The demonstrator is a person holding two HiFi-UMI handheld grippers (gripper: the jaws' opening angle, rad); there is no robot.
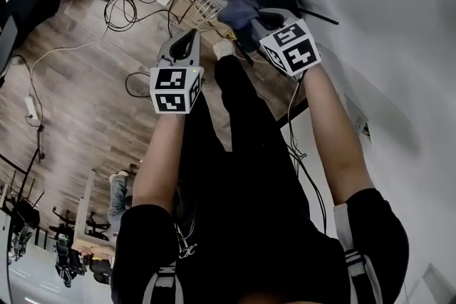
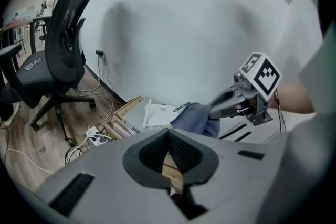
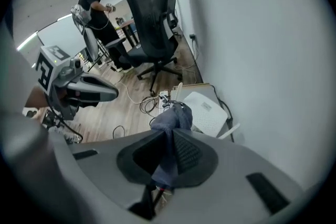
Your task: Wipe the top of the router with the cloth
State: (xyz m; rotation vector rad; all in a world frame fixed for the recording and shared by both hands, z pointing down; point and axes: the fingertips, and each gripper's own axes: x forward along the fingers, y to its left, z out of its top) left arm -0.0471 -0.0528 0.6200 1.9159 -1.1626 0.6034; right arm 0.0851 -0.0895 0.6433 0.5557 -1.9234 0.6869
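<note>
Right gripper view, at bottom centre, shows the right gripper [image 3: 167,139] with its jaws pressed together on a blue cloth [image 3: 170,119], which bunches up out of them toward the middle of the frame. Just past the cloth, right of centre, the white router [image 3: 207,112] lies flat at the foot of the white wall [image 3: 262,50]. Whether cloth and router touch is not clear. At mid left the left gripper [image 3: 107,93] hangs apart from both, over the wood floor [image 3: 105,119]. Left gripper view shows its own jaws meeting with nothing between them. A power strip [image 3: 163,95] lies on the floor just beyond the cloth, beside the router. Farther up the frame a black office chair [image 3: 149,18] stands near the wall. At upper left, farthest off, a person [image 3: 97,5] stands in the background.
</note>
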